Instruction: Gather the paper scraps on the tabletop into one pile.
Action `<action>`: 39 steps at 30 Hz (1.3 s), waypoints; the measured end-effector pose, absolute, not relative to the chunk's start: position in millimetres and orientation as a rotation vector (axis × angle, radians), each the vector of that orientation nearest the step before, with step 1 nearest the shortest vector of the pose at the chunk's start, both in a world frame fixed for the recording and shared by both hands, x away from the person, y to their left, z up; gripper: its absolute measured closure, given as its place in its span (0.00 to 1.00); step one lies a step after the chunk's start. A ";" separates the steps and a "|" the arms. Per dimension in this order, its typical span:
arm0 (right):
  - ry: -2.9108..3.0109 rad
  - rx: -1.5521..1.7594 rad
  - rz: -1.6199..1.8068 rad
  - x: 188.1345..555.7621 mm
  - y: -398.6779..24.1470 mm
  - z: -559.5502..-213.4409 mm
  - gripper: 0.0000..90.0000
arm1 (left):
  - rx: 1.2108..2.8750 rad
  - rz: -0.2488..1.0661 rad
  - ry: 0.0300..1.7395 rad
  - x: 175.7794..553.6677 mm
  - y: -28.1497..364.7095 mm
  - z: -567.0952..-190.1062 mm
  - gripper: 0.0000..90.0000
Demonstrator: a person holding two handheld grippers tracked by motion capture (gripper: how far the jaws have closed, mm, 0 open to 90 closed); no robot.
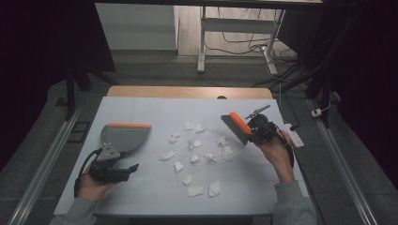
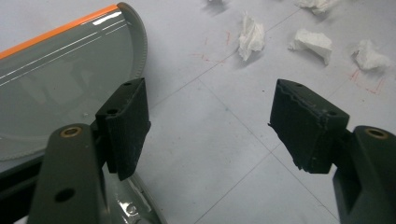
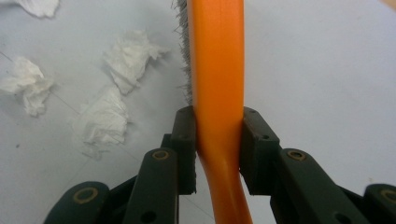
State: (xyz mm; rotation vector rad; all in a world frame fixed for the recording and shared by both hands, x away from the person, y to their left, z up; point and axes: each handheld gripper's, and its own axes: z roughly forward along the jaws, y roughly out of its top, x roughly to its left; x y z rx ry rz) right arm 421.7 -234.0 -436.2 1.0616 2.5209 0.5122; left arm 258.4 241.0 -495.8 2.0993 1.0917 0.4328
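High view: brush [image 1: 236, 127] at centre right, clamped in right tool [image 1: 259, 131], bristles angled down-left toward scraps [image 1: 195, 157] strewn over middle of surface [image 1: 155, 197]. Dustpan [image 1: 123, 137] at centre left, orange lip facing right toward the litter. Left tool [image 1: 133, 167] at lower left, just below the pan, released. Best swept from the far right edge of the litter, in short strokes leftward, herding pieces into one heap before steering them at the lip. Pan probably needs steadying first; otherwise likely to slide when paper hits it.

Left gripper view: left tool [image 2: 210, 126] spread wide, nothing between the pads, bare surface [image 2: 224, 154] beneath. Dustpan [image 2: 60, 79] at upper left, touching or just beside the left pad; cannot tell which. Scraps [image 2: 310, 43] along the top edge. Worth closing on the pan's handle or rim before the sweep, lip pressed flat so light paper cannot slip under.

Right gripper view: right tool [image 3: 218, 144] clenched on brush [image 3: 218, 60] handle, orange spine running straight up the middle, bristles showing on its left. Scraps [image 3: 105, 119] at left, close to the bristles. Grip looks square and firm; better kept low with bristle tips brushing the surface [image 3: 327, 70], slow enough not to flick pieces away.
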 end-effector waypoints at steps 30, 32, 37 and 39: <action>2.713 0.783 0.562 411.1 -168.2 -425.1 0.78 | 2.085 0.453 1.082 256.5 241.3 -496.1 0.34; 2.701 0.804 0.561 413.6 -173.7 -425.8 0.78 | 2.088 0.450 1.082 256.9 241.3 -496.7 0.34; 2.674 0.846 0.573 419.5 -181.3 -429.7 0.78 | 2.088 0.452 1.082 256.8 241.5 -496.8 0.34; 2.652 0.847 0.580 420.3 -183.3 -428.8 0.78 | 2.084 0.451 1.085 257.1 241.8 -496.4 0.34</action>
